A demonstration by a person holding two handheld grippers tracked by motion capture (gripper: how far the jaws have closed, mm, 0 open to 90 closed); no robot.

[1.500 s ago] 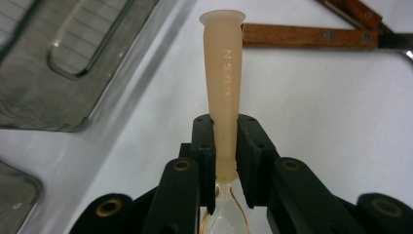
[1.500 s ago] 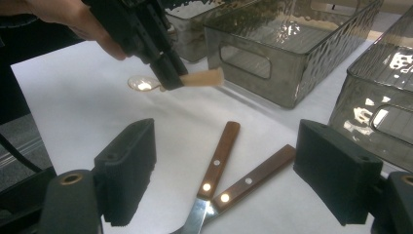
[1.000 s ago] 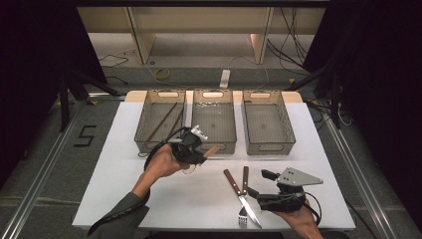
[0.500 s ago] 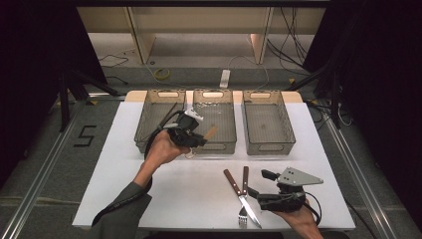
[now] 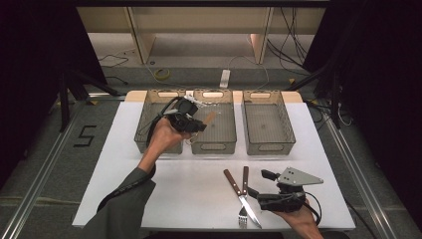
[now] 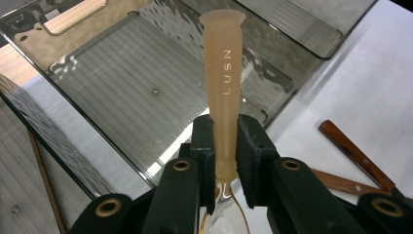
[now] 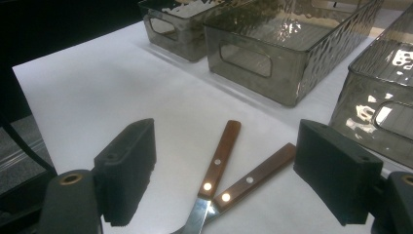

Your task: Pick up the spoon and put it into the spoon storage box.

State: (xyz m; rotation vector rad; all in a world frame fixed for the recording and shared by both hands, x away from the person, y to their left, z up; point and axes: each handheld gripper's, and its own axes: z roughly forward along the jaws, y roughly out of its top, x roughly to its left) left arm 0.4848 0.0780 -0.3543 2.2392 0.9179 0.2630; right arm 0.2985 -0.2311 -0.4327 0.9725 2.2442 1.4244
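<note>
My left gripper (image 5: 195,122) (image 6: 225,130) is shut on a utensil with a beige handle (image 6: 223,73) marked LUSN. I hold it in the air above the front of the middle bin (image 5: 214,147) (image 6: 122,92), and the handle (image 5: 210,117) points out over that bin. A wood-handled knife (image 5: 240,193) and fork (image 5: 244,191) lie crossed on the white table near its front edge. My right gripper (image 5: 259,185) (image 7: 229,170) rests just right of them, open. Their two wooden handles (image 7: 220,153) lie between and ahead of its jaws.
Three smoky clear bins stand in a row at the back: a left one (image 5: 143,122), the middle one and a right one (image 5: 271,147). The left bin holds a thin brown stick-like item (image 6: 44,180). The white table top (image 5: 189,184) stretches between bins and cutlery.
My left gripper has carried the beige-handled utensil away from the table's middle, up and back over the middle bin. The right gripper, knife and fork have not moved.
</note>
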